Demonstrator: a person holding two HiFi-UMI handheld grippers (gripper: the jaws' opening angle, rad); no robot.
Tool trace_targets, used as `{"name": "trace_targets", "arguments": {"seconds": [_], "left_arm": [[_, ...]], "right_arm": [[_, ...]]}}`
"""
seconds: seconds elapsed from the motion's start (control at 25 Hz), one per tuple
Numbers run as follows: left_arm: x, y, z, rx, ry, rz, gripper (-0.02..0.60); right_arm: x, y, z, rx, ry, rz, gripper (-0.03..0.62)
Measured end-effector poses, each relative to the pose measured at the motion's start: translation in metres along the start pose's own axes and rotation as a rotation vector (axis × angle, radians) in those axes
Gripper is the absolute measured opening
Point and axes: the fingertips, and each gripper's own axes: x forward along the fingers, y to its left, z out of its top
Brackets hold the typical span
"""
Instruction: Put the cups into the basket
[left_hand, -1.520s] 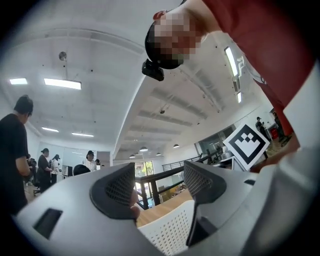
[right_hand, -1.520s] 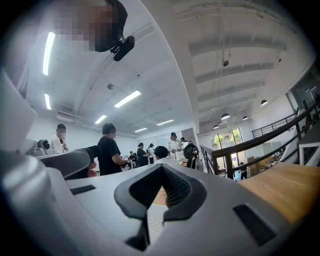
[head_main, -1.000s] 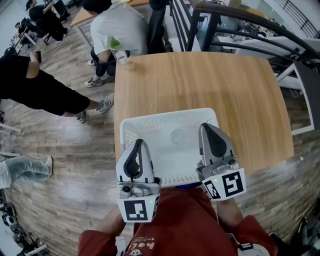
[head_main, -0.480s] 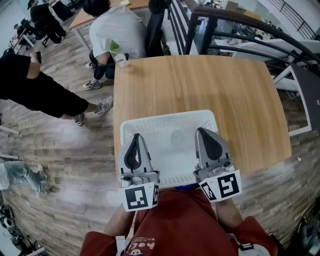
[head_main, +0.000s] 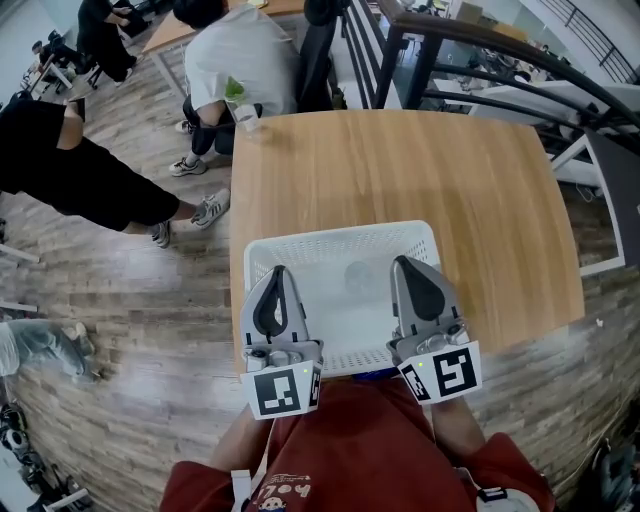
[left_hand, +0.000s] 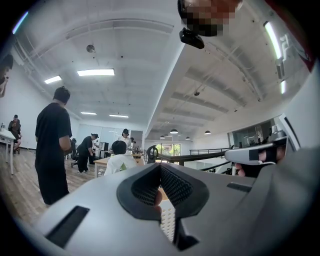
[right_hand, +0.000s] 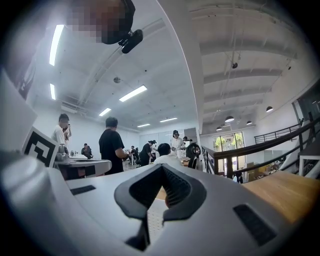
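A white slatted basket (head_main: 300, 250) stands at the near edge of the wooden table (head_main: 450, 190). Inside it lies one clear cup (head_main: 357, 274), seen faintly against the basket floor. A second clear cup (head_main: 244, 116), with something green in it, stands at the table's far left corner. My left gripper (head_main: 277, 273) hovers over the basket's near left part, jaws shut and empty. Over the near right part my right gripper (head_main: 406, 263) is also shut and empty. In the left gripper view the left gripper (left_hand: 160, 169) points level across the room, as does the right gripper (right_hand: 162, 171) in its own view.
A person in a white shirt (head_main: 235, 50) bends at the table's far left corner, near the second cup. Another person in black (head_main: 70, 170) stands left of the table. A dark railing (head_main: 480, 50) runs behind the far right side.
The left gripper has risen slightly and now sits level with the right one over the basket's near side. Both stay shut. People at the left have shifted a little.
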Motion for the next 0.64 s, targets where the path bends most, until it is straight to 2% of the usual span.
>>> {"name": "trace_targets", "arguments": {"seconds": [0.64], "left_arm": [[-0.0003, -0.0011, -0.0024, -0.013, 0.011, 0.002, 0.008]], "right_arm": [[0.0012, -0.0015, -0.0030, 0.004, 0.008, 0.012, 0.004]]}}
